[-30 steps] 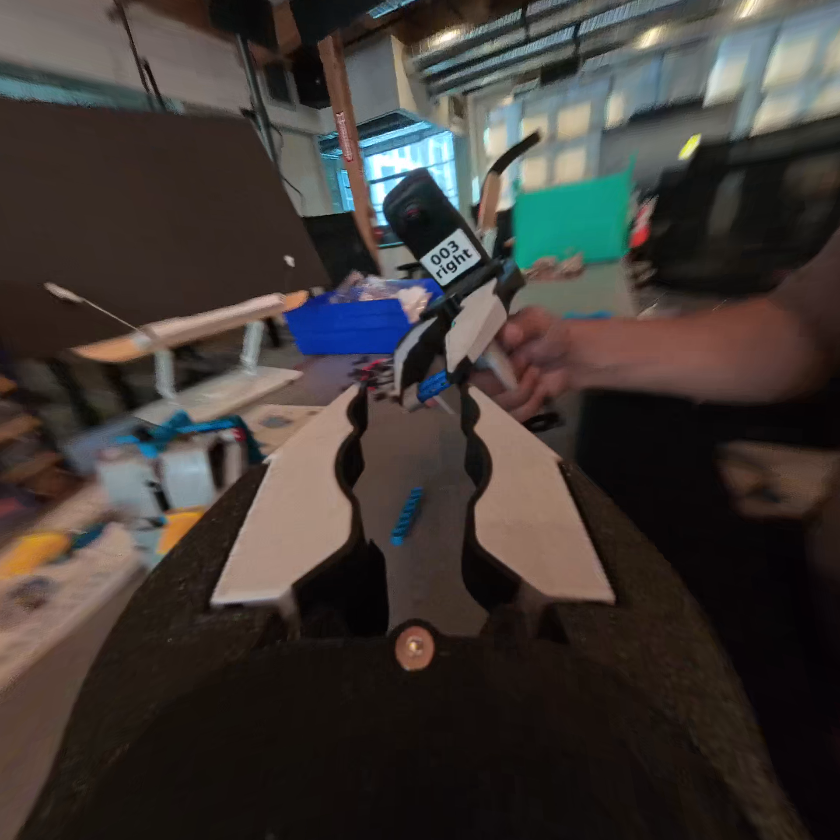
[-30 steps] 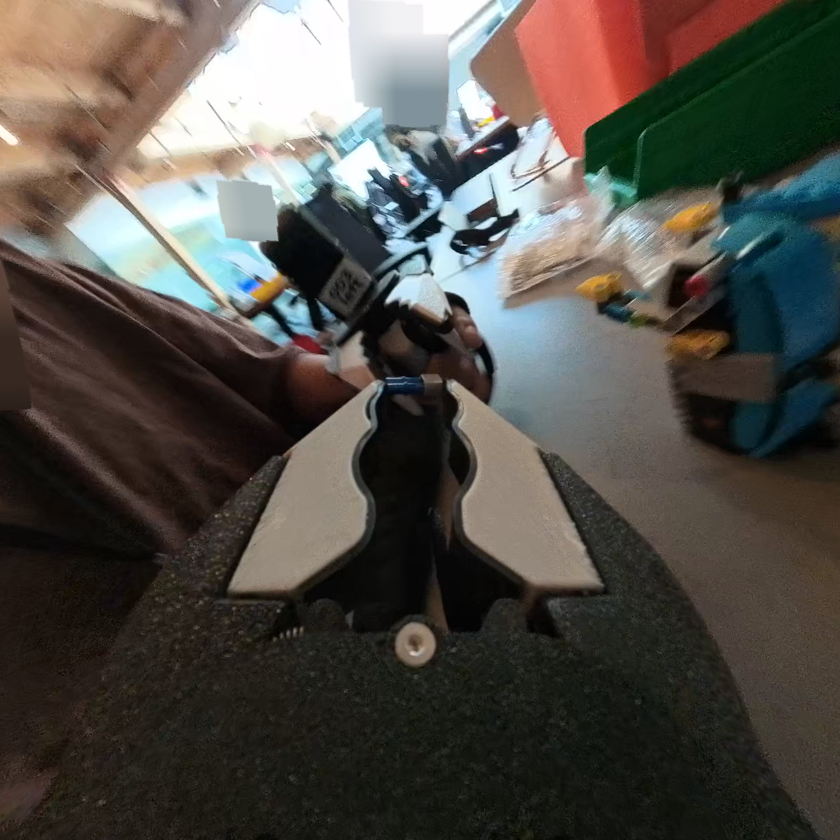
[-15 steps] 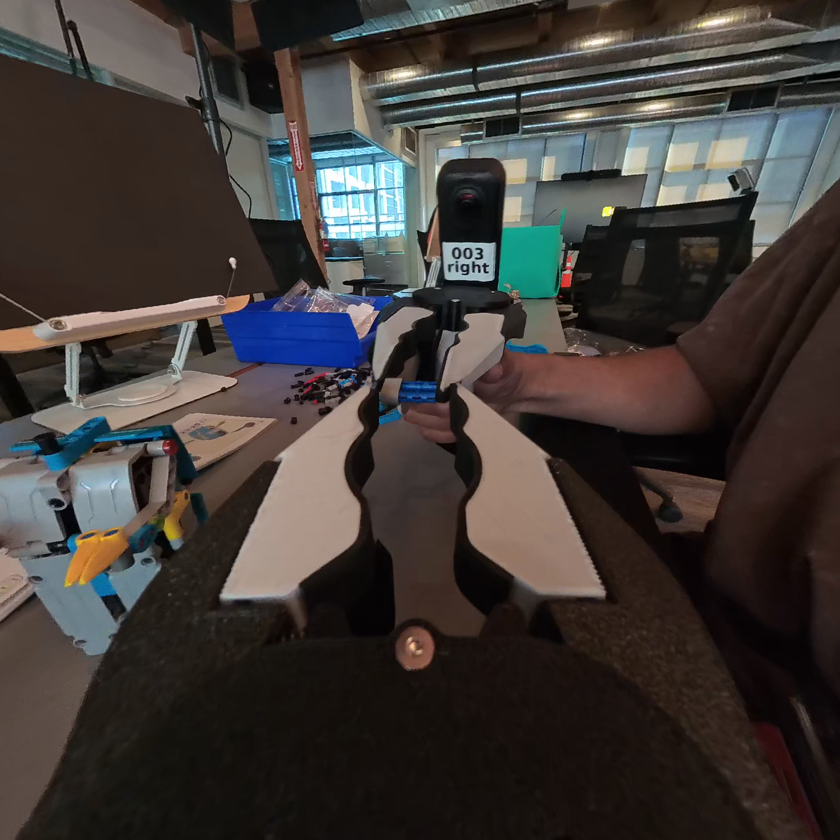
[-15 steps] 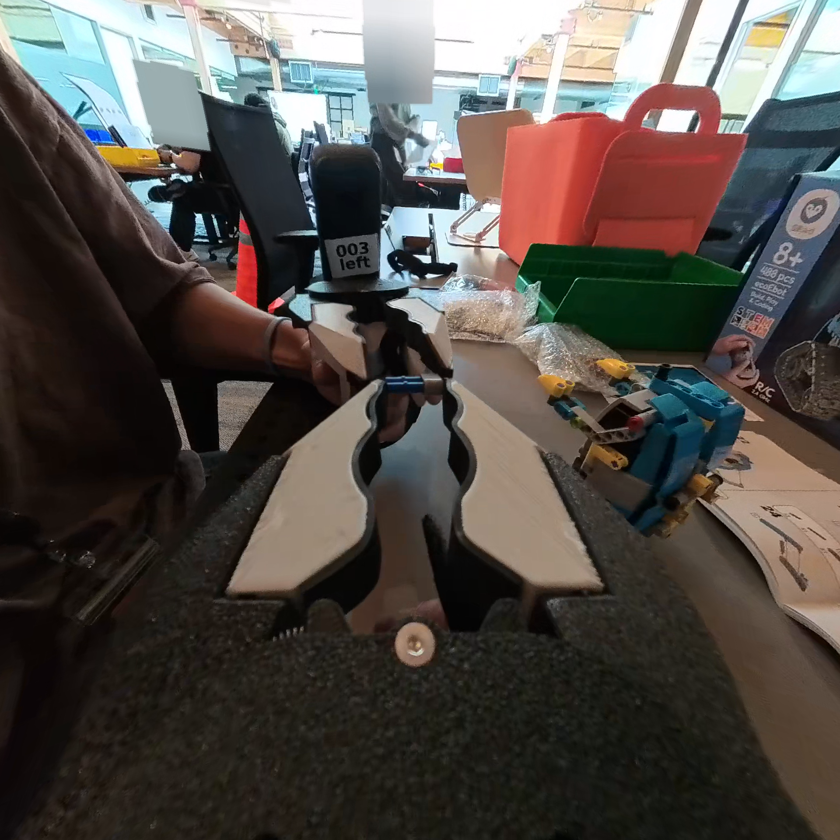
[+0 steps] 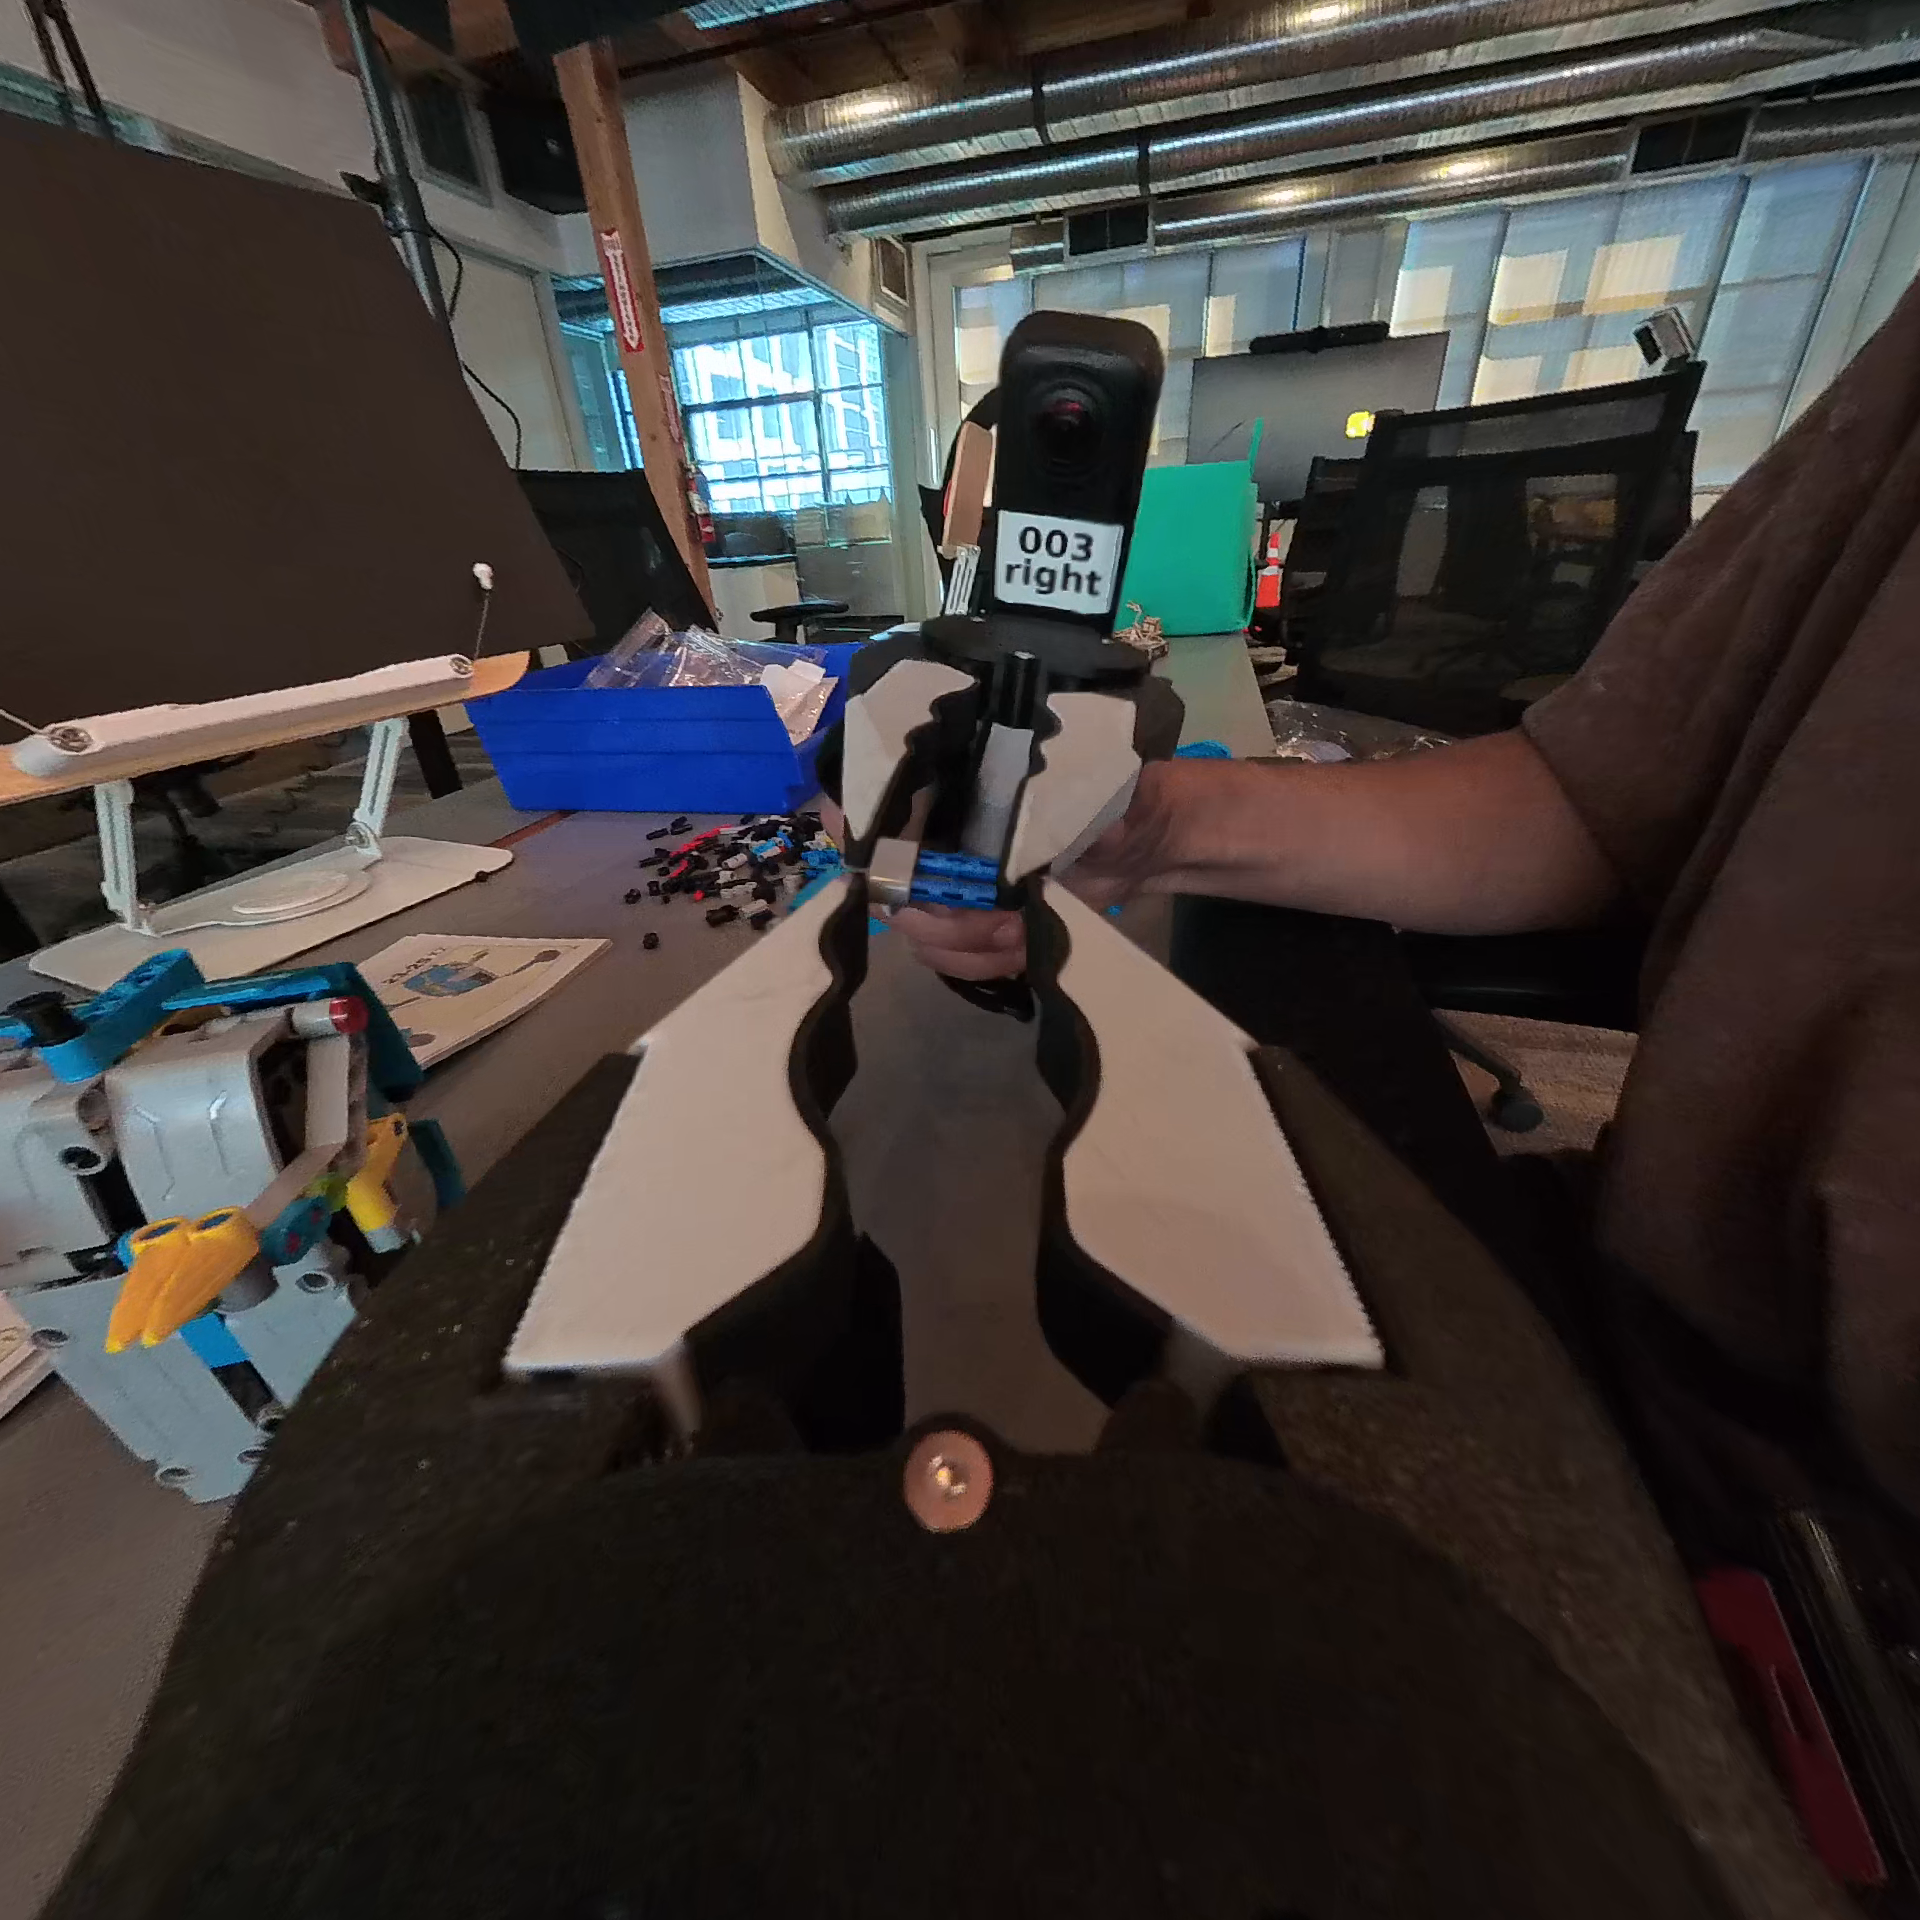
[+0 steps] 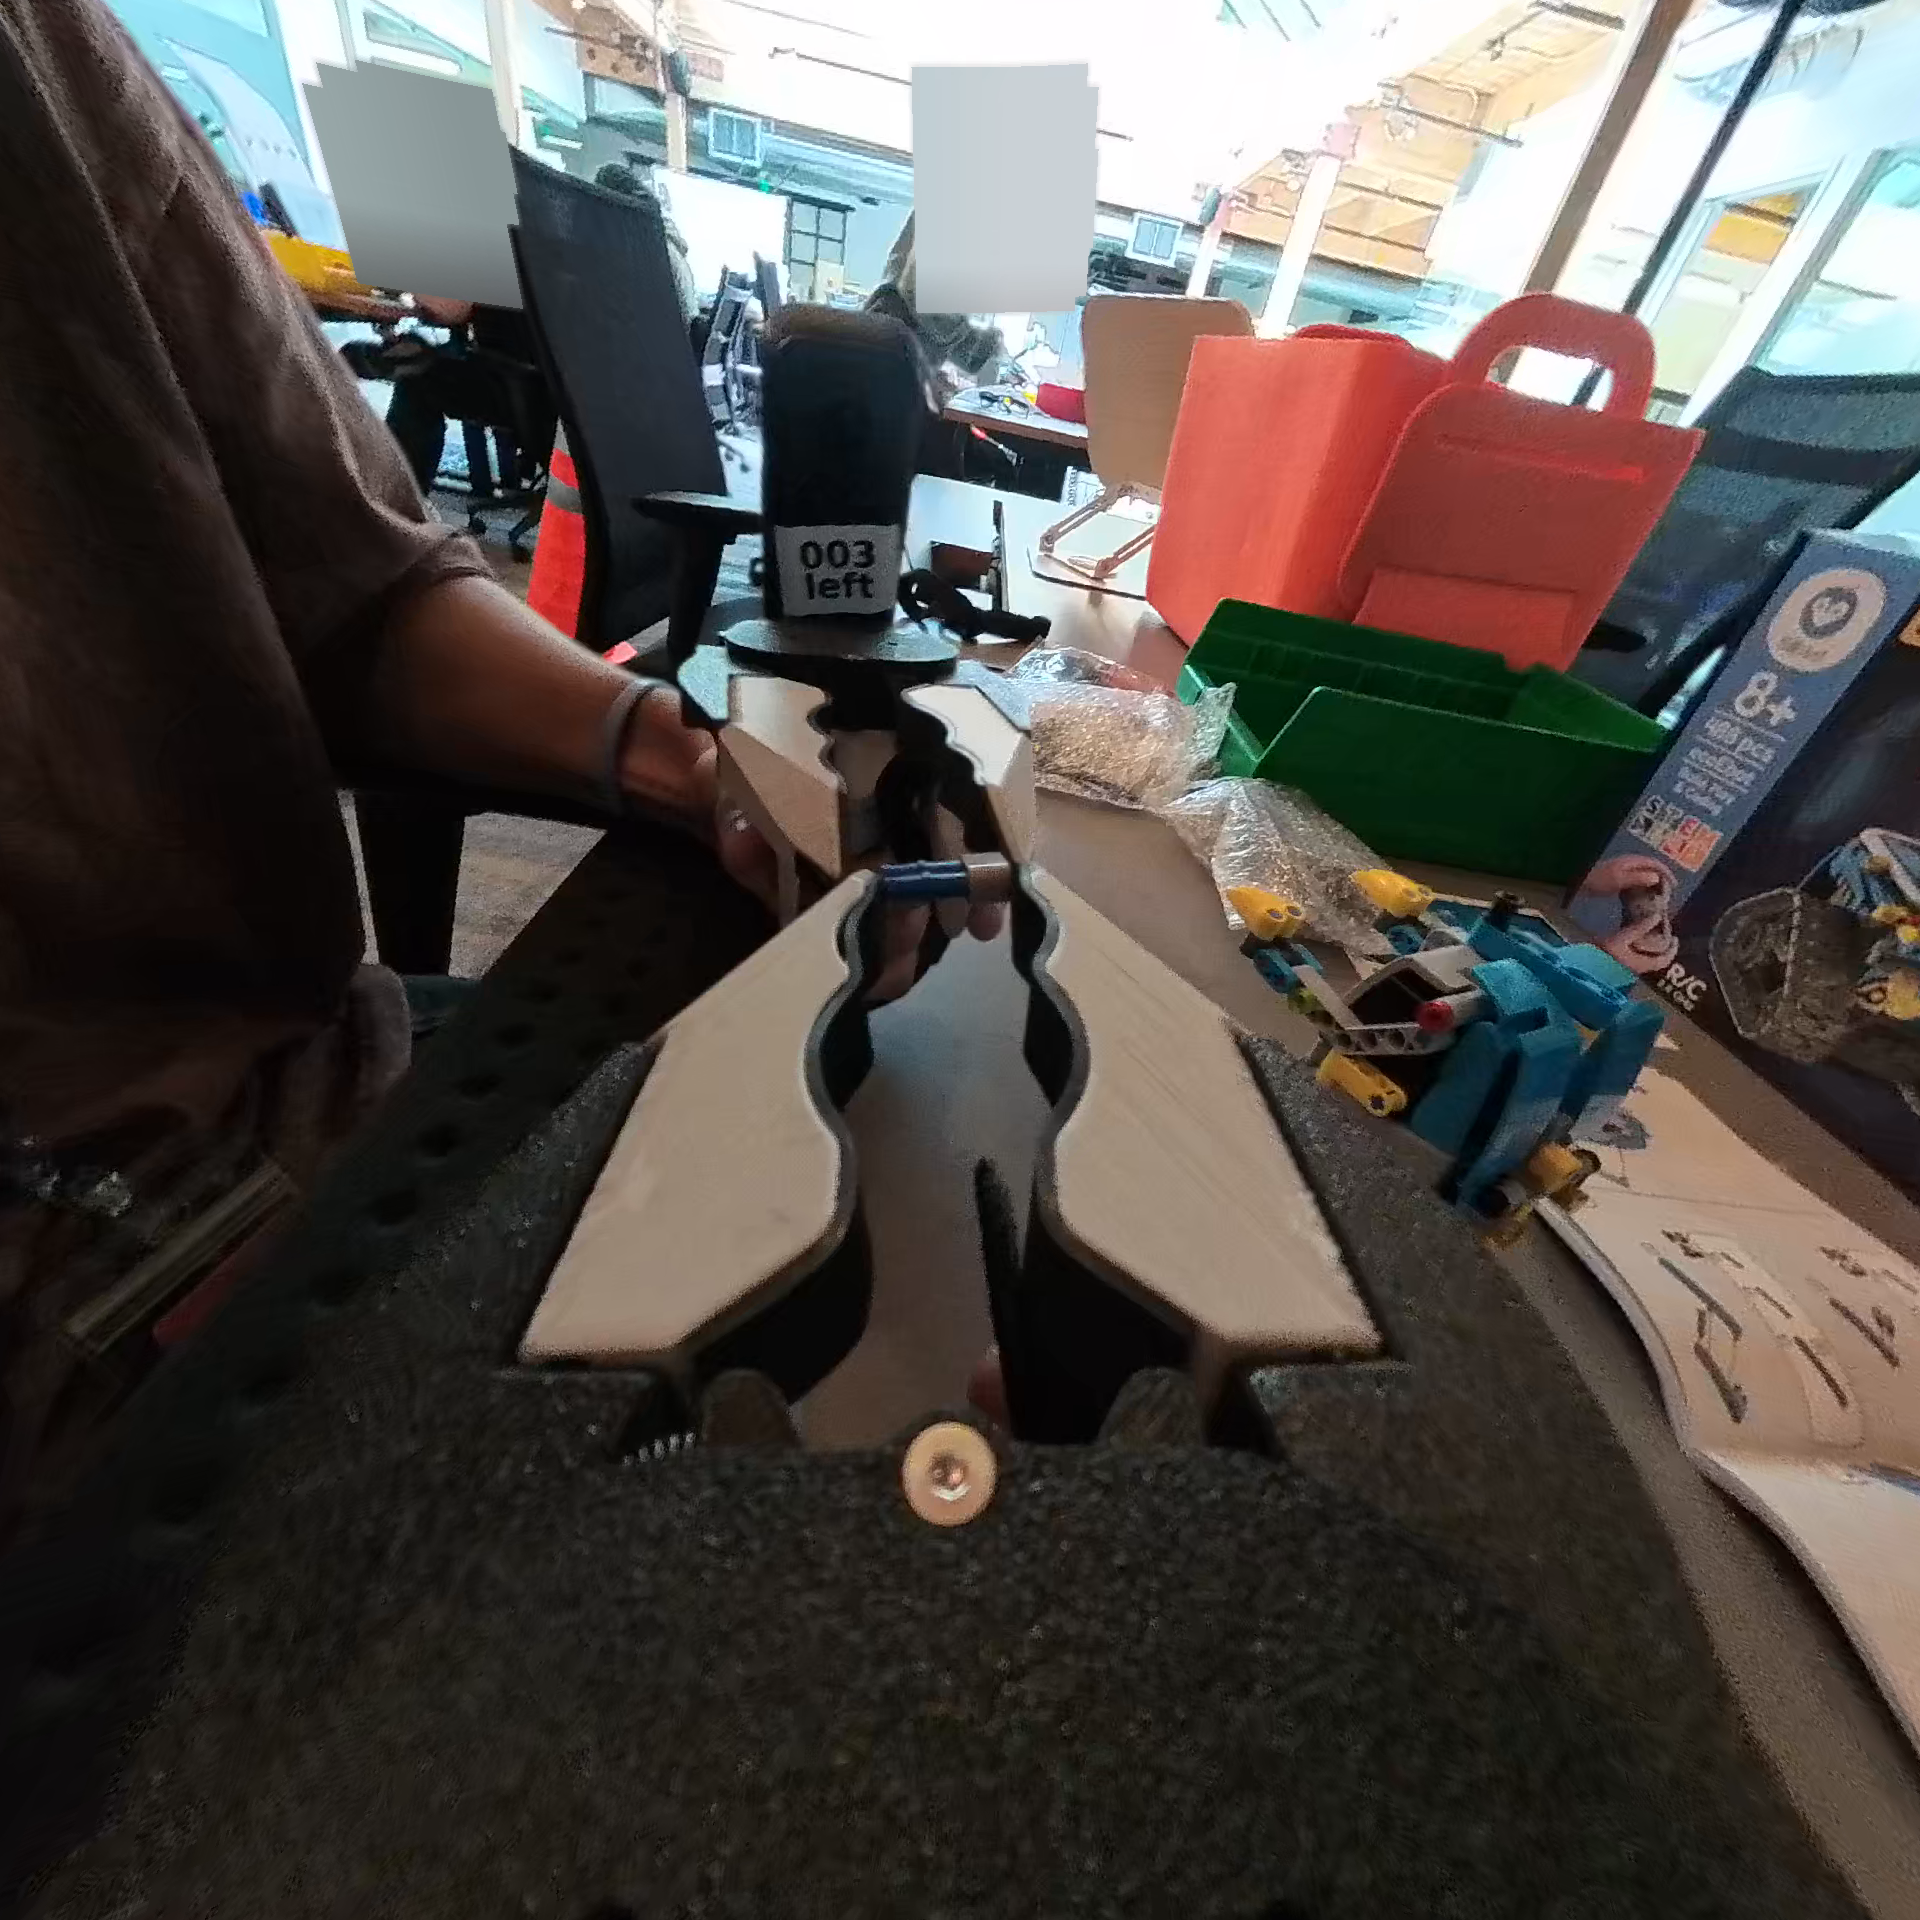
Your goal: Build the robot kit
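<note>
A short blue beam (image 5: pixel 956 878) with a grey end piece (image 5: pixel 891 885) hangs in the air above the grey table (image 5: pixel 582 862). My right gripper (image 6: pixel 945 883) is shut on it end to end, the beam (image 6: pixel 920 881) spanning its fingertips. My left gripper (image 5: pixel 935 904) faces it head on, open, with a fingertip at each side of the same beam. I cannot tell whether they touch it. The right gripper (image 5: pixel 951 881) shows upright in the left wrist view, and the left gripper (image 6: pixel 900 873) shows in the right wrist view. A hand holds each one.
A grey, blue and yellow brick model (image 5: pixel 187 1174), a booklet (image 5: pixel 488 977), loose small parts (image 5: pixel 727 873), a blue bin (image 5: pixel 644 748) and a white stand (image 5: pixel 260 727) lie on one side. On the other side are another blue model (image 6: pixel 1475 1049), a green bin (image 6: pixel 1434 748), an orange bag (image 6: pixel 1403 488) and a box (image 6: pixel 1787 883). The grippers are tip to tip, or close to it.
Both grippers swung up from the table and steadied facing each other. The right gripper turned upright with the blue beam, which now sits between the left fingertips. A blue beam on the table left view.
</note>
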Motion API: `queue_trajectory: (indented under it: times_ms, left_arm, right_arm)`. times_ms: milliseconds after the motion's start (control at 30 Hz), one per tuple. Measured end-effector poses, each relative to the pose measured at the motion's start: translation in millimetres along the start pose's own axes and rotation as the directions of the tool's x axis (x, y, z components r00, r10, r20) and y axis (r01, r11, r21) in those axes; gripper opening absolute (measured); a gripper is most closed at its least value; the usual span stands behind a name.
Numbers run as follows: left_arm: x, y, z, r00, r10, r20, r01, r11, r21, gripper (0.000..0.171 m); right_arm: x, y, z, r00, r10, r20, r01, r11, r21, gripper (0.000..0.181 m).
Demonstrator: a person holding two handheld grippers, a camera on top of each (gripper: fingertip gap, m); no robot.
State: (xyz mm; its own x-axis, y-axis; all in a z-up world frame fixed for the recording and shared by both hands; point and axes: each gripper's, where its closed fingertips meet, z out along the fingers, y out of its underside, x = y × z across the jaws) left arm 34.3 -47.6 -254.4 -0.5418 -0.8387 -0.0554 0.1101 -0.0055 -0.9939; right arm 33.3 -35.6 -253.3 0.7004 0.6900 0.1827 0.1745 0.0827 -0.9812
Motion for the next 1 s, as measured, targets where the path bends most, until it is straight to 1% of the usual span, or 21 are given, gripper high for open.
queue_trajectory:
  times_ms: [200, 367, 567, 900, 1000]
  left_arm:
    - [5, 2, 0, 1.0, 0.012, -0.023, -0.012, 1.0, -0.009, 0.029]
    - [9, 4, 0, 0.998, 0.006, -0.055, -0.007, 1.0, -0.017, 0.025]
    - [9, 4, -2, 0.998, -0.003, -0.069, 0.002, 1.0, -0.014, 0.023]
    - [11, 4, -2, 0.996, -0.019, -0.091, 0.018, 1.0, -0.012, 0.023]
    - [9, 4, -2, 0.997, -0.012, -0.081, 0.011, 1.0, -0.015, 0.023]
  right_arm:
    - [-5, 2, 0, 0.998, 0.019, 0.054, -0.019, 1.0, -0.001, 0.024]
    - [-11, 4, -3, 0.983, 0.128, 0.131, -0.13, 0.991, 0.009, 0.023]
    - [-12, 3, -2, 0.969, 0.193, 0.157, -0.199, 0.98, 0.023, 0.025]
    - [-14, 3, -2, 0.959, 0.223, 0.173, -0.23, 0.973, 0.025, 0.025]
    - [-13, 4, -2, 0.966, 0.206, 0.157, -0.211, 0.977, 0.019, 0.025]
